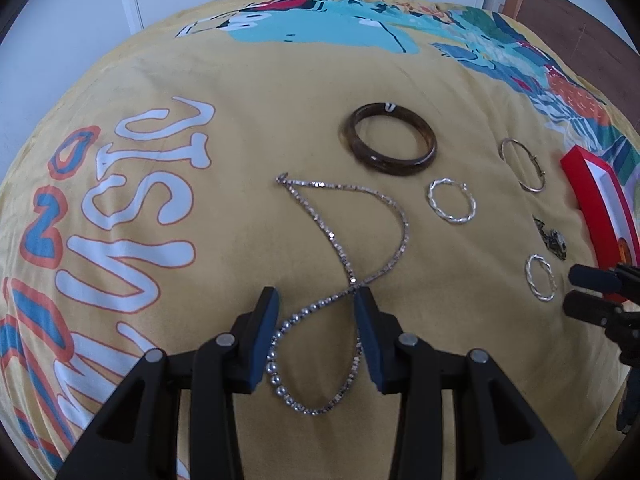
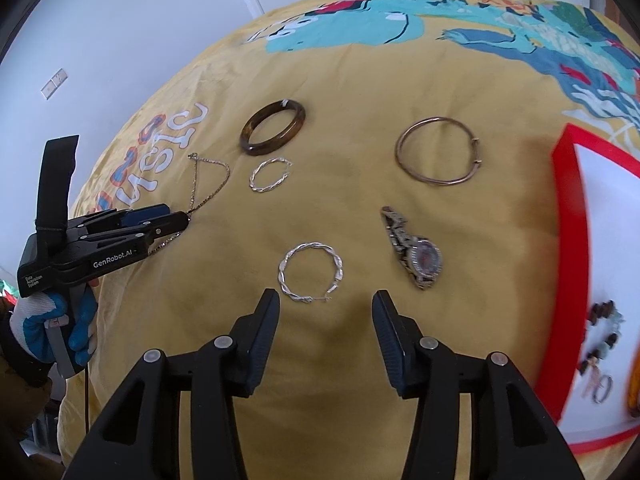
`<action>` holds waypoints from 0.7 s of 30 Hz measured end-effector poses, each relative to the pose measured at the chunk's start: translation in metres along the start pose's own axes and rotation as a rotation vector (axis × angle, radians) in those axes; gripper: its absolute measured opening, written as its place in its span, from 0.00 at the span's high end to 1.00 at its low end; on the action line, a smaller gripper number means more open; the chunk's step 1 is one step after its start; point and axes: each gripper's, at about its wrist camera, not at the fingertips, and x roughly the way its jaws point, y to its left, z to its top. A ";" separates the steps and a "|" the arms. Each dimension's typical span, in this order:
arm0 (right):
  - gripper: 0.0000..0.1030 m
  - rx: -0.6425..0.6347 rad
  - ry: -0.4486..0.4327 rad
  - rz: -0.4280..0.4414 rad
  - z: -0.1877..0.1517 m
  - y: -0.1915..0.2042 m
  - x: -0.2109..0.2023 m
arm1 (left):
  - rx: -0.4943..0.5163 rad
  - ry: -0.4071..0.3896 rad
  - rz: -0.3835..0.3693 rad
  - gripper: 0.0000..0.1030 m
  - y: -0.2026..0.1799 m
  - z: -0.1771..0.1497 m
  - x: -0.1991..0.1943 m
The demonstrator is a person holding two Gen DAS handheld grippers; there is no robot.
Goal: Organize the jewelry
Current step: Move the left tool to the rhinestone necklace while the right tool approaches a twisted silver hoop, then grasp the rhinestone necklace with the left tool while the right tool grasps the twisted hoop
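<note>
A long silver necklace (image 1: 304, 312) lies looped on the yellow printed bedspread (image 1: 240, 220). My left gripper (image 1: 319, 300) stands open low over it, with the chain's crossing between its blue pads and close to the right one. In the right wrist view the left gripper (image 2: 178, 222) covers part of the necklace (image 2: 196, 184). My right gripper (image 2: 326, 300) is open with nothing between its fingers, and a twisted silver hoop (image 2: 283, 272) lies just ahead of its tips. A watch (image 2: 416, 254) lies to that hoop's right. The right gripper (image 1: 576, 292) shows at the left view's right edge.
A brown bangle (image 2: 272, 142), a second twisted hoop (image 2: 270, 175) and a thin gold bangle (image 2: 440, 182) lie farther back. A red box with white lining (image 2: 560, 200) at the right holds a bead bracelet (image 2: 604, 332) and a ring (image 2: 602, 388). A gloved hand (image 2: 28, 320) holds the left gripper.
</note>
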 end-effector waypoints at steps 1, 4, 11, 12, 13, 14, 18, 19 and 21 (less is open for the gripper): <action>0.54 -0.002 0.003 0.003 0.001 0.001 0.003 | -0.002 0.000 -0.005 0.63 0.000 0.000 0.001; 0.53 -0.012 0.013 0.008 0.003 0.005 0.013 | 0.001 0.002 -0.021 0.63 0.001 0.000 0.002; 0.49 -0.026 0.020 -0.002 0.009 0.008 0.031 | 0.033 0.002 -0.072 0.65 -0.007 0.000 0.004; 0.49 -0.026 0.018 -0.003 0.010 0.008 0.032 | 0.039 0.001 -0.080 0.65 -0.008 0.000 0.004; 0.49 -0.027 0.017 -0.004 0.010 0.009 0.034 | 0.042 0.000 -0.087 0.65 -0.010 0.001 0.004; 0.49 -0.028 0.016 -0.005 0.011 0.009 0.035 | 0.042 -0.003 -0.098 0.65 -0.011 0.001 0.003; 0.49 -0.034 0.014 -0.004 0.011 0.009 0.037 | 0.044 -0.005 -0.137 0.63 -0.012 0.002 0.001; 0.49 -0.034 0.014 -0.002 0.012 0.009 0.037 | 0.050 -0.002 -0.134 0.63 -0.014 0.003 0.001; 0.49 -0.035 0.011 -0.002 0.012 0.009 0.038 | 0.060 0.002 -0.125 0.63 -0.017 0.002 0.004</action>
